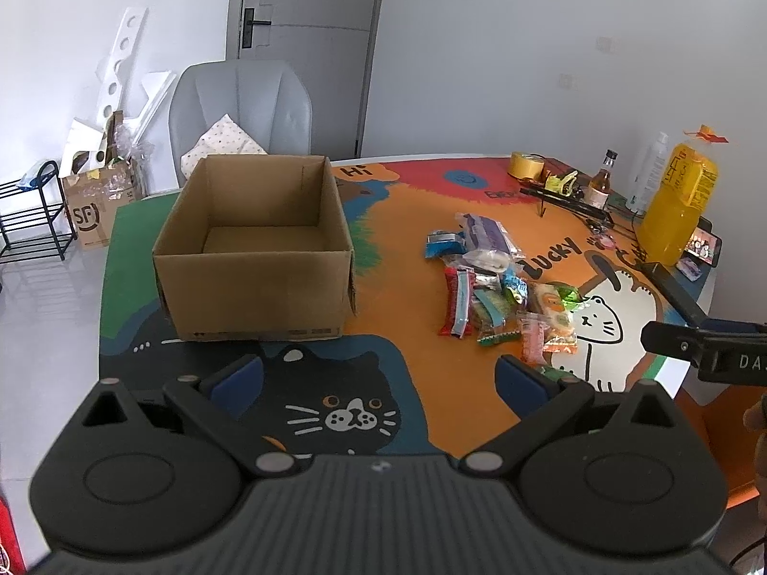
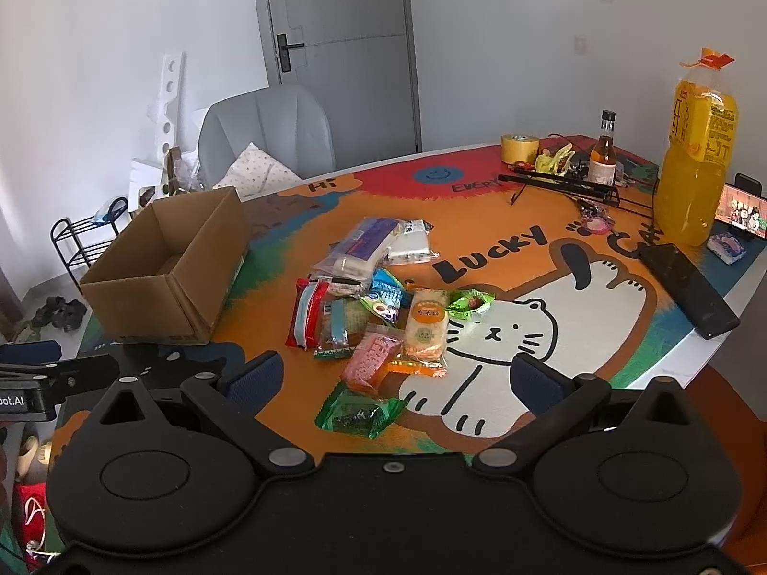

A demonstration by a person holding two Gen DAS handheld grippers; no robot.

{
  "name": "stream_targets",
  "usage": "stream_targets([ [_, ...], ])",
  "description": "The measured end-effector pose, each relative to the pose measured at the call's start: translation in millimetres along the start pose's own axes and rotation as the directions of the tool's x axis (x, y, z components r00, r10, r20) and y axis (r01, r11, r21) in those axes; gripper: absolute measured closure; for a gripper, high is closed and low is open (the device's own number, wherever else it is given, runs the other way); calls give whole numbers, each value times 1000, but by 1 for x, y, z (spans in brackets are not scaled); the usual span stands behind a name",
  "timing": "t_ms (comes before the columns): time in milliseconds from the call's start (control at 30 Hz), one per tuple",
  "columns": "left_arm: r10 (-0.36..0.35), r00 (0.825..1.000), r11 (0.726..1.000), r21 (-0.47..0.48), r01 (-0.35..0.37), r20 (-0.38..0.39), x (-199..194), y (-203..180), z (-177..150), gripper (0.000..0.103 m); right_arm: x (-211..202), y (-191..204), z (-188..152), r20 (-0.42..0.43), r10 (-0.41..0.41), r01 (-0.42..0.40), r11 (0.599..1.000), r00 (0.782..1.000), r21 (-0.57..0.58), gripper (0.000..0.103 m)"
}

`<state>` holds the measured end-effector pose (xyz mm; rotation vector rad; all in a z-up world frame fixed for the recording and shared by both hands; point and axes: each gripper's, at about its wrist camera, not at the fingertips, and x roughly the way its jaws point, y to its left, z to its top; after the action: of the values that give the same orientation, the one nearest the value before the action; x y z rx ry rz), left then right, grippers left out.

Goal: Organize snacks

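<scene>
Right wrist view showed your right gripper (image 2: 395,376) spread wide, holding nothing, with the snack pile (image 2: 378,297) just ahead (green packet (image 2: 359,414) nearest). Your left gripper (image 1: 381,381) was equally wide and empty; the cardboard box (image 1: 254,249) stood ahead-left.

A lived-in home room. A grey door (image 1: 307,48), padded chair (image 1: 239,105) and shoe rack (image 1: 33,220) surround a cat-print table (image 2: 599,330).

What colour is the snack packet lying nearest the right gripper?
Green, translucent packet with dark contents; clearest in the right wrist view.
</scene>
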<state>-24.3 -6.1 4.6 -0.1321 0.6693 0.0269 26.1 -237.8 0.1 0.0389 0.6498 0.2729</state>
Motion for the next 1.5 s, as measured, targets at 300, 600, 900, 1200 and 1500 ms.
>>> stream_targets([
  [300,-7,1000,1000,7,7,10,-4,1,-1,1,-4,1,0,7,11,-12,1000,1000,8,0],
  [600,-24,1000,1000,8,24,11,-4,-1,-2,1,-4,-4,-3,5,1,-1,1000,1000,2,0],
  [900,-44,999,999,8,44,11,3,-9,-1,1,-1,-16,-5,30,6,-6,1000,1000,10,0],
  [1200,-76,997,997,-20,77,18,21,-21,1,2,7,-35,-6,54,16,-17,1000,998,10,0],
  [1500,-96,995,995,-30,96,-3,44,-38,-1,3,24,-54,-11,38,66,-67,998,997,15,0],
])
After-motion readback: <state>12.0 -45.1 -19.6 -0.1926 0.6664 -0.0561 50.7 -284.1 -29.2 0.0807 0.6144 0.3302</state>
